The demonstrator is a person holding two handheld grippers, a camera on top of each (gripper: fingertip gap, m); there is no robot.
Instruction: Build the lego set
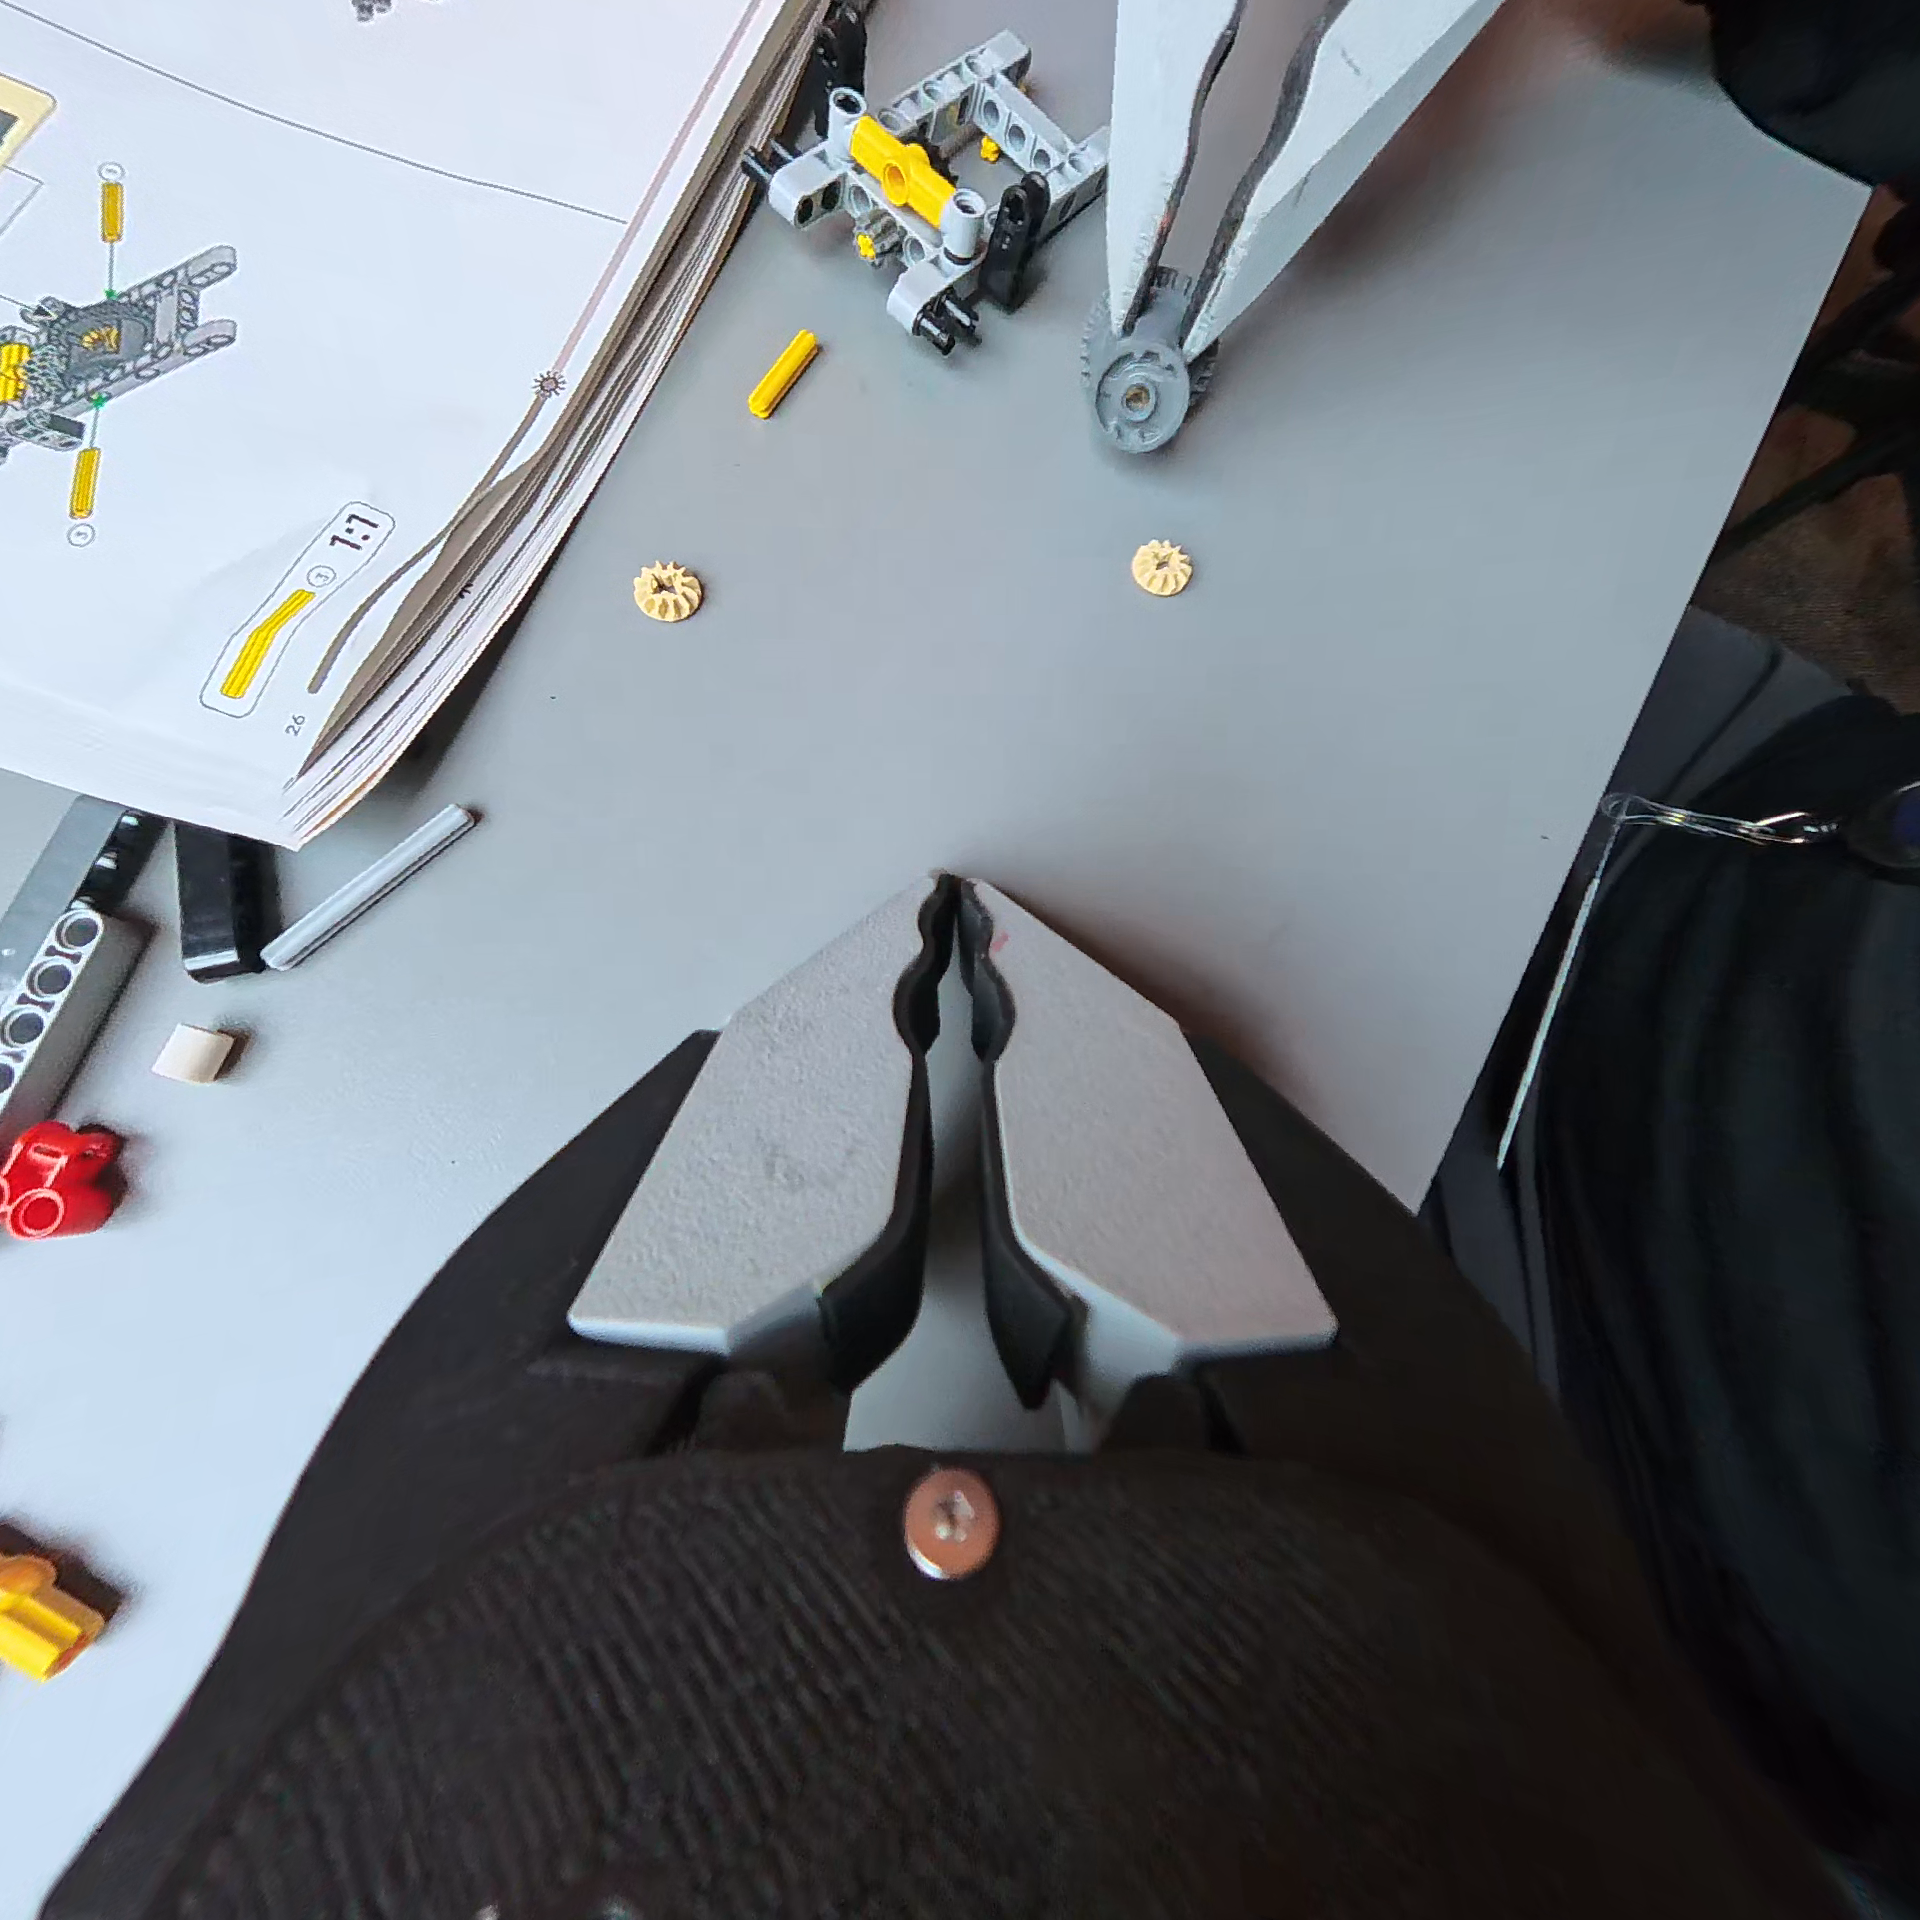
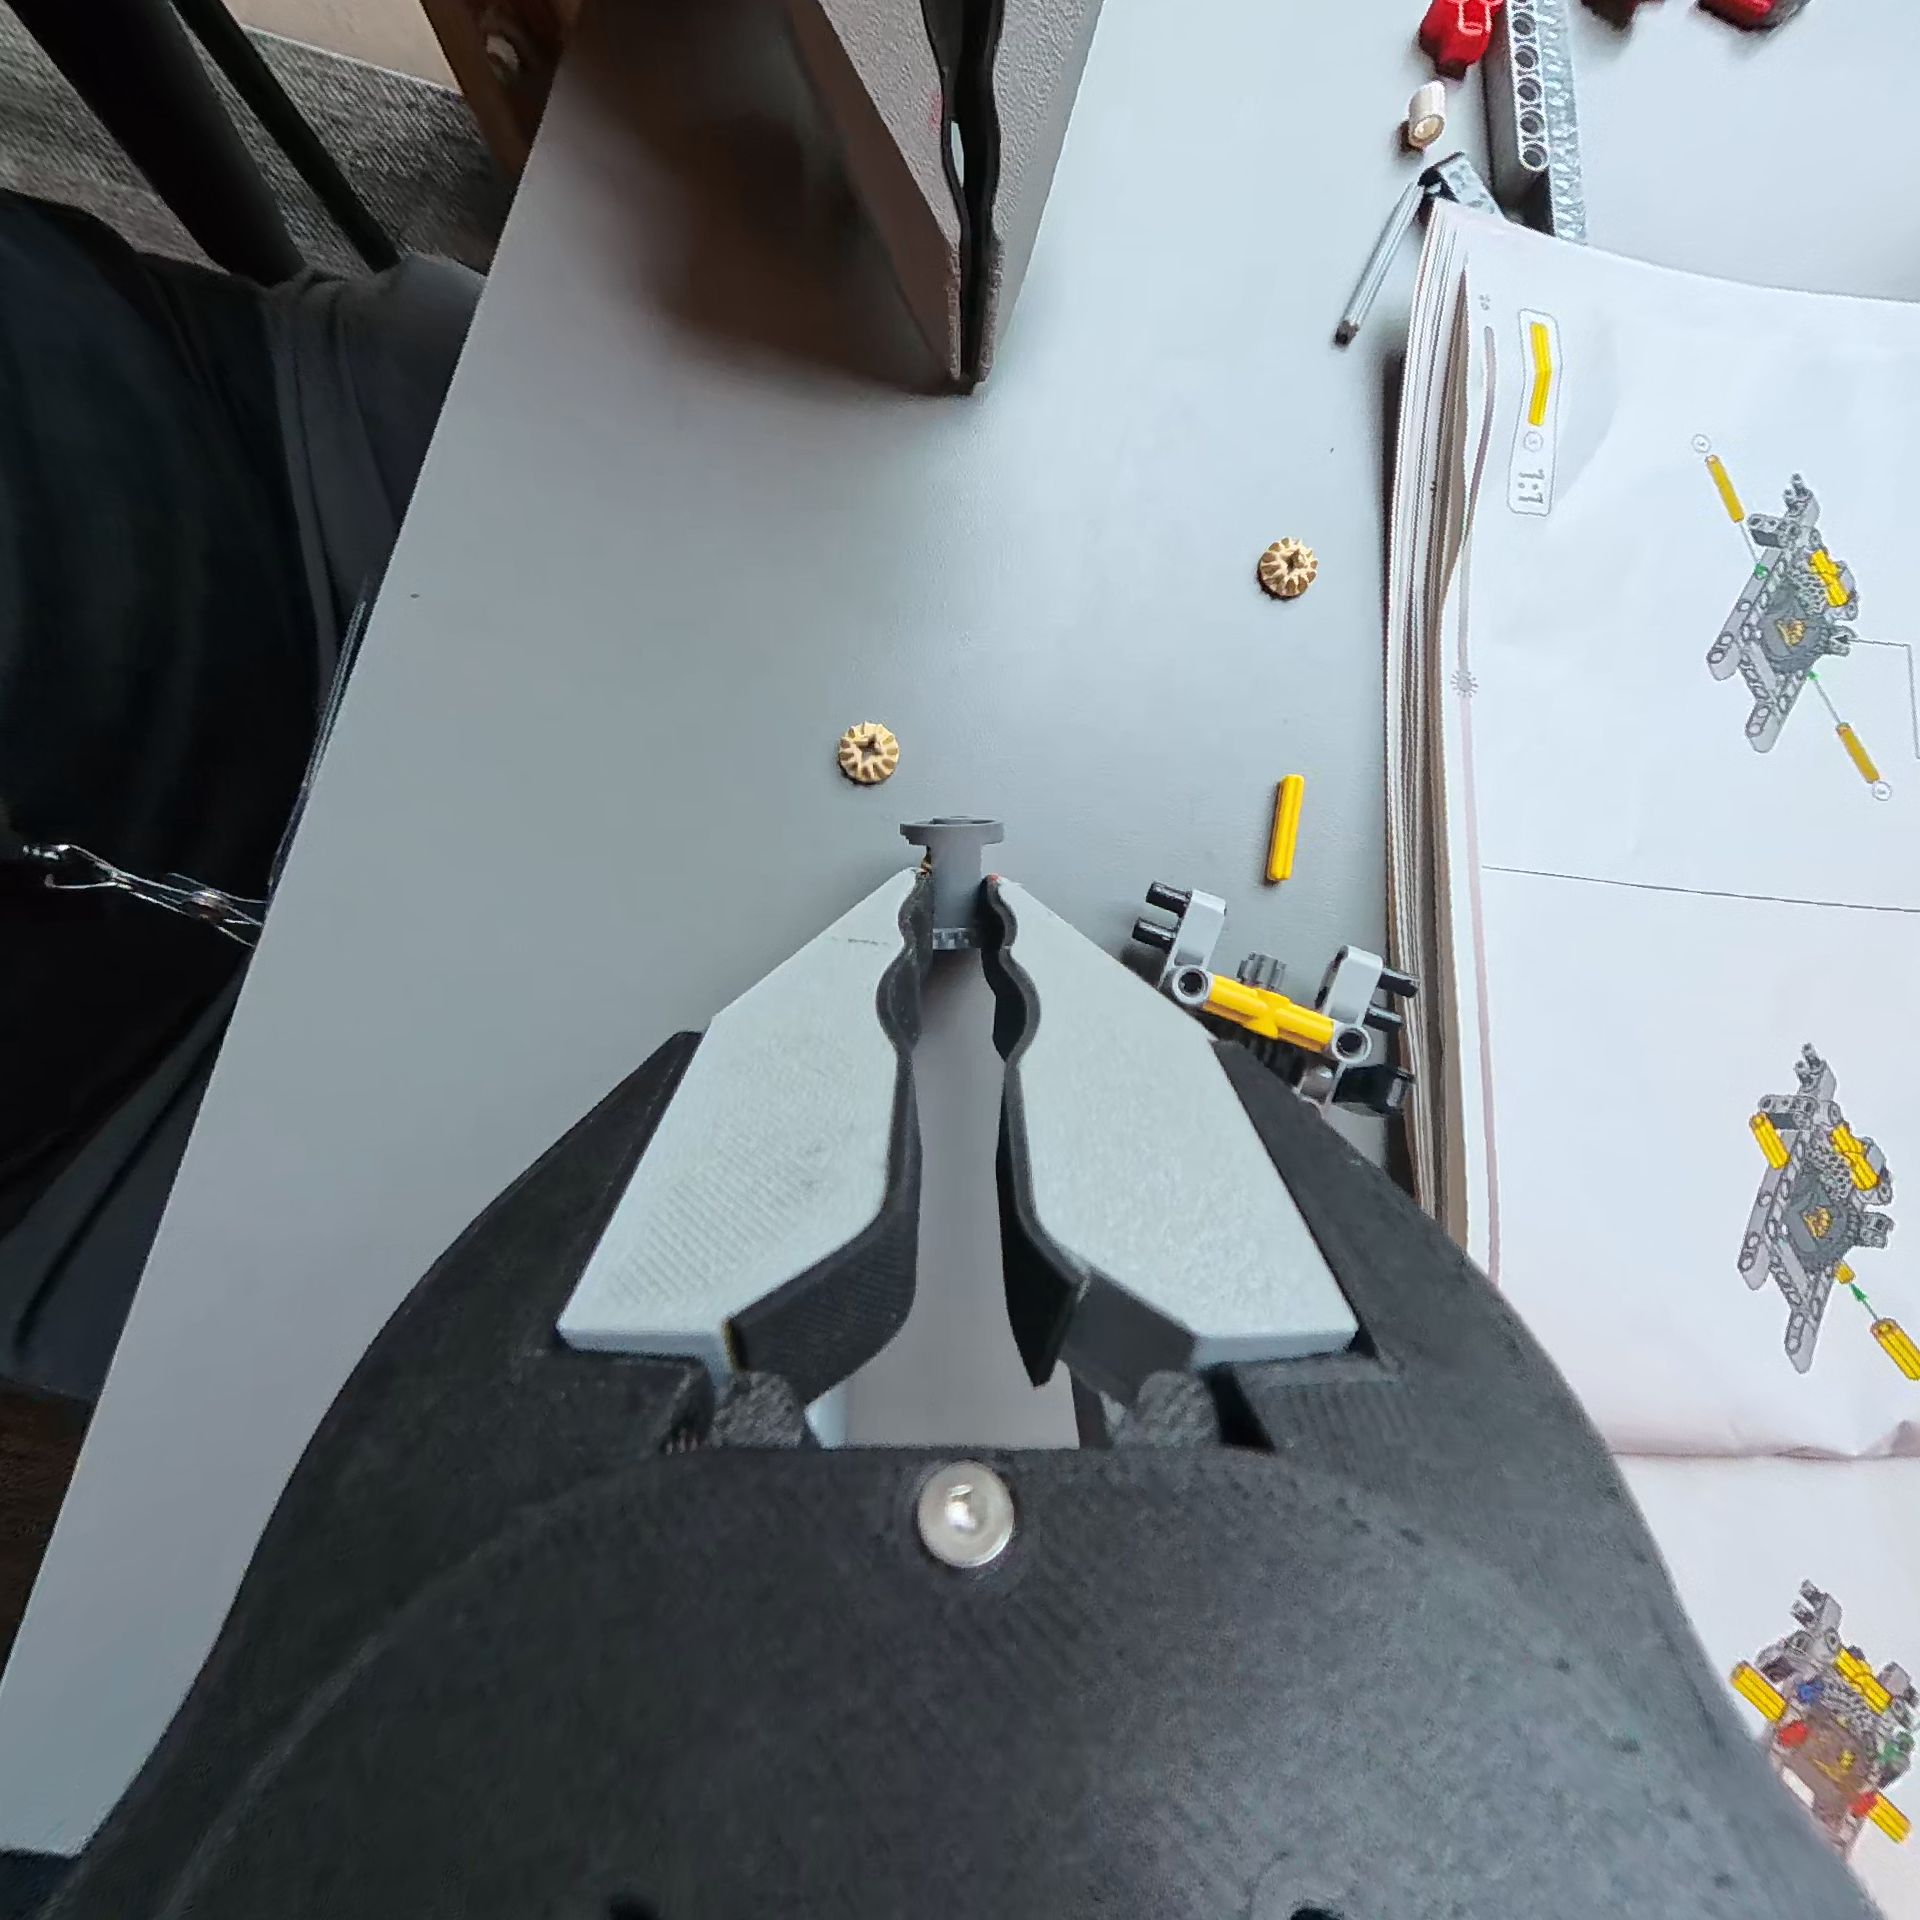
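Grey and smooth, the desk [image 1: 935, 675] fills the left wrist view. The left gripper [image 1: 951, 894] hovers over a bare patch of it, its matte grey jaws with wavy black rubber liners pressed together on nothing. Ahead of the jaws lie two tan bevel gears, one to the left [image 1: 668, 593] and one to the right [image 1: 1163, 569], well apart. Farther ahead a short ridged yellow axle [image 1: 782, 373] lies near the partly built lego frame [image 1: 935, 197], an assembly of light grey holed beams, black pins and a yellow cross piece. To the right of the frame the right gripper [image 1: 1169, 312] reaches down, its jaws clamped on a dark grey round geared housing [image 1: 1143, 390] that seems to rest at the desk. Left of the jaws an open instruction booklet [image 1: 312, 364] of thick stacked pages lies flat; below its corner sit a long light grey axle [image 1: 369, 885], a black beam [image 1: 218, 914], a grey holed beam [image 1: 52, 987], a small tan bush [image 1: 197, 1051], one red connector [image 1: 57, 1179] and one yellow connector [image 1: 42, 1621].

In the right wrist view the right gripper [image 2: 951, 894] grasps the dark grey housing [image 2: 954, 862] by its narrow middle, a flanged end sticking out past the jaw tips. Both tan gears [image 2: 868, 752] [image 2: 1287, 568] lie ahead, the yellow axle [image 2: 1285, 828] ahead to the right, the lego frame [image 2: 1278, 1013] just beside the jaws on the right, against the booklet [image 2: 1662, 935].
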